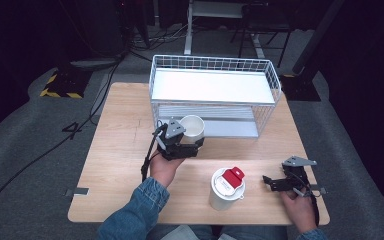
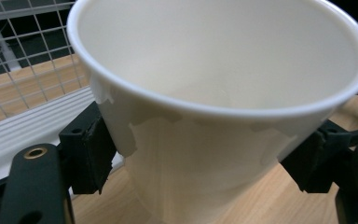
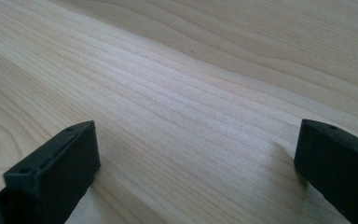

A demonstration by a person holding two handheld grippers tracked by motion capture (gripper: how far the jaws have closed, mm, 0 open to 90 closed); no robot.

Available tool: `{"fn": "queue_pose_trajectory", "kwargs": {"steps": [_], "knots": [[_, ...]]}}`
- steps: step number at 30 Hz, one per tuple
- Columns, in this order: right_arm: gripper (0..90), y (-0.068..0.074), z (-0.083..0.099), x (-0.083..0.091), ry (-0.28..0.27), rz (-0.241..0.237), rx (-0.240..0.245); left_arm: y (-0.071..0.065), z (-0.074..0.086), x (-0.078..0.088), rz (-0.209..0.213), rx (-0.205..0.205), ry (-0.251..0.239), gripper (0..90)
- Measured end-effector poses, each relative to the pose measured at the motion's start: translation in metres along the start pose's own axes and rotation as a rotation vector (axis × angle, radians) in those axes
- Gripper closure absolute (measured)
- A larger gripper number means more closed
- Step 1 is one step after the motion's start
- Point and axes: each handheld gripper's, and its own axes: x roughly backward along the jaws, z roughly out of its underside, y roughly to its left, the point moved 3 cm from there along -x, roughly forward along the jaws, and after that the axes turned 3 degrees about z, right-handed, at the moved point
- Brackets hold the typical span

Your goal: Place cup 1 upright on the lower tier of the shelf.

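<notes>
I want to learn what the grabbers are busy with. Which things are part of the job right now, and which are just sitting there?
Part of the job:
- open white cup, pinched by the left gripper
- white wire rack, right behind that cup; probably where it goes

Just sitting there:
- lidded cup with a red tab, untouched
- right gripper, open over bare table

The cup [image 2: 223,102] between my left pads [image 2: 91,149] is white with a smooth, faintly satin wall — plastic or coated paper, I cannot tell which. The pads are matt black and look rubbery. The table [image 3: 177,84] under my right gripper [image 3: 196,163] is pale wood with fine, straight grain and a smooth, low-sheen finish. The rack [image 1: 215,85] is thin white-coated metal wire around flat white shelves. The lidded cup [image 1: 226,190] is white, its red flap glossy — probably plastic. My sleeve [image 1: 140,210] is blue denim.
</notes>
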Motion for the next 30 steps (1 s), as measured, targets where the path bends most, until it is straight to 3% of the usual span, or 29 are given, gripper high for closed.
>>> {"fn": "queue_pose_trajectory", "kwargs": {"steps": [5, 14, 24, 30], "knots": [[0.1, 0.0, 0.0, 0.0, 0.0, 0.0, 0.0, 0.004, -0.002, -0.009, -0.018, -0.025, 0.013, 21.9], [0.1, 0.0, 0.0, 0.0, 0.0, 0.0, 0.0, 0.008, -0.001, -0.032, -0.027, -0.035, 0.005, 21.8], [0.1, 0.0, 0.0, 0.0, 0.0, 0.0, 0.0, 0.016, 0.001, -0.047, -0.045, -0.002, -0.024, 21.7], [0.1, 0.0, 0.0, 0.0, 0.0, 0.0, 0.0, 0.022, 0.001, -0.062, -0.096, 0.005, -0.019, 21.7]]}}
